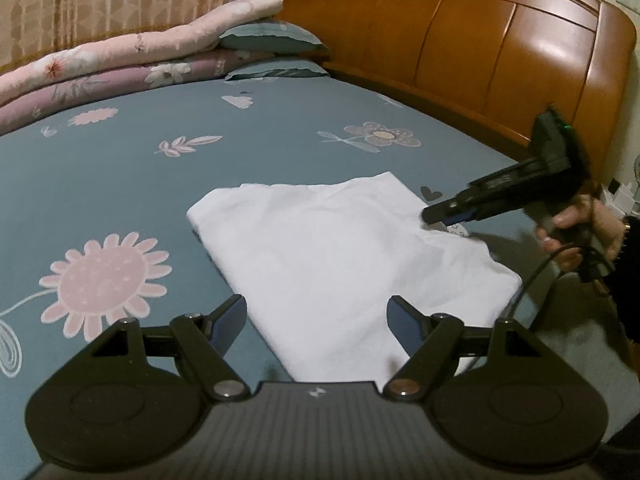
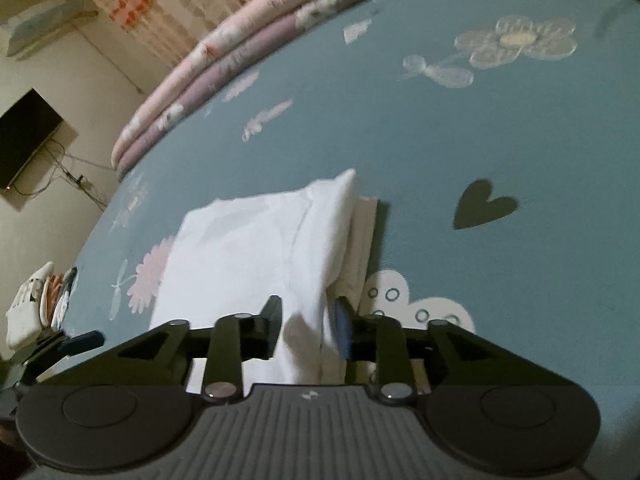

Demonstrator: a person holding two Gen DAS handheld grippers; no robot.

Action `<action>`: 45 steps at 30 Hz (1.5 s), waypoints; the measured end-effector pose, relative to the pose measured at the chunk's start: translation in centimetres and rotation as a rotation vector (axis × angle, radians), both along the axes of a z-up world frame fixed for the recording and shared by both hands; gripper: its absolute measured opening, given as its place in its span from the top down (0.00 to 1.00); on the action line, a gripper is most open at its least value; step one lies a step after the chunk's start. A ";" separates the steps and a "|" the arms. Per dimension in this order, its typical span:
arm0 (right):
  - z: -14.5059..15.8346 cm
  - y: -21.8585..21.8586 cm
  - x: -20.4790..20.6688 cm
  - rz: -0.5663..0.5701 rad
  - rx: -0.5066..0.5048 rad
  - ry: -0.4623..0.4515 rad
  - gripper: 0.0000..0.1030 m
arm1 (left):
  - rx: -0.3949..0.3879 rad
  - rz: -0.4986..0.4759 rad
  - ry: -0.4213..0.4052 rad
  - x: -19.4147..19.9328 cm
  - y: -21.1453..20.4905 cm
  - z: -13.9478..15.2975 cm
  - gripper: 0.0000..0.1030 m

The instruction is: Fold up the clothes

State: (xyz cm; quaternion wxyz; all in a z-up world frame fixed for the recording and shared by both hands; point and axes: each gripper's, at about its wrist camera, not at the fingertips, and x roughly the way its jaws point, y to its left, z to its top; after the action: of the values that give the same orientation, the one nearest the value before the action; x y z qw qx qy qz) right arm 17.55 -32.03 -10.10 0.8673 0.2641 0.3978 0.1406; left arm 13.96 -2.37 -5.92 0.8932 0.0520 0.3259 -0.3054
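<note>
White shirt (image 1: 320, 256), folded into a rough rectangle, lies flat on a bed (image 1: 280, 128) covered in a blue floral sheet, near the sheet's dark heart print (image 2: 482, 204). Left claw (image 1: 316, 320) hovers over the shirt's near edge with its jaws spread wide, one finger past the shirt's left border above bare sheet, the other above the cloth; nothing is between the pads. Right claw (image 2: 306, 328) sits at the shirt's right corner, jaws partly closed, a bunched flap of white cloth rising between the fingers; whether the pads press on that cloth cannot be told through the motion blur. In the left wrist view the right claw reaches in from the shirt's right side, tip low over the cloth, held by a hand (image 1: 580, 228) with a black cable trailing below. Beyond the shirt, rolled pink and purple quilts (image 1: 120, 68) run along the bed's far edge, with blue pillows (image 1: 276, 40) against a wooden headboard (image 1: 480, 40). Past the quilts hang patterned curtains (image 1: 100, 0); a dark screen (image 2: 24, 136) hangs on the wall off the bed's foot.
</note>
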 end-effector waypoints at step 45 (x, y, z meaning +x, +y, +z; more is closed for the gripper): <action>-1.5 5.7 -10.0 0.132 0.024 0.051 0.54 | 0.287 -0.212 0.011 -3.4 -4.8 -2.4 0.24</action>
State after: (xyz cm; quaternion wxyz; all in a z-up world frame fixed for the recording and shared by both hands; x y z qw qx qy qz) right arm 7.54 -26.29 -11.59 0.8425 0.2511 0.4348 0.1955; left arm 10.57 -7.15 -8.28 0.8375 0.2114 0.3640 -0.3485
